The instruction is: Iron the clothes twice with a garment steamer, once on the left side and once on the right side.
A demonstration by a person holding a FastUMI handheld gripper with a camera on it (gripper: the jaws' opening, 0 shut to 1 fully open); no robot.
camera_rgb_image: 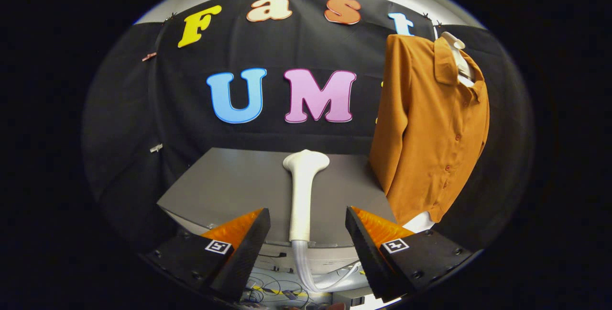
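Note:
A white garment steamer head (303,190) lies on the grey table (224,185), its wide nozzle pointing away from me and its handle toward me. A ribbed hose (306,267) runs off the handle's near end and down past the table's front edge. My gripper (308,231) is open, one finger on each side of the handle's near end, with clear gaps and no contact. An orange button-up shirt (430,128) hangs on a white hanger (458,56) to the right, beyond the right finger, above the table's right edge.
The table's front edge lies just ahead of the fingers. Cables (267,286) lie on the floor below it. Black cloth forms the booth's wall behind the table and the shirt.

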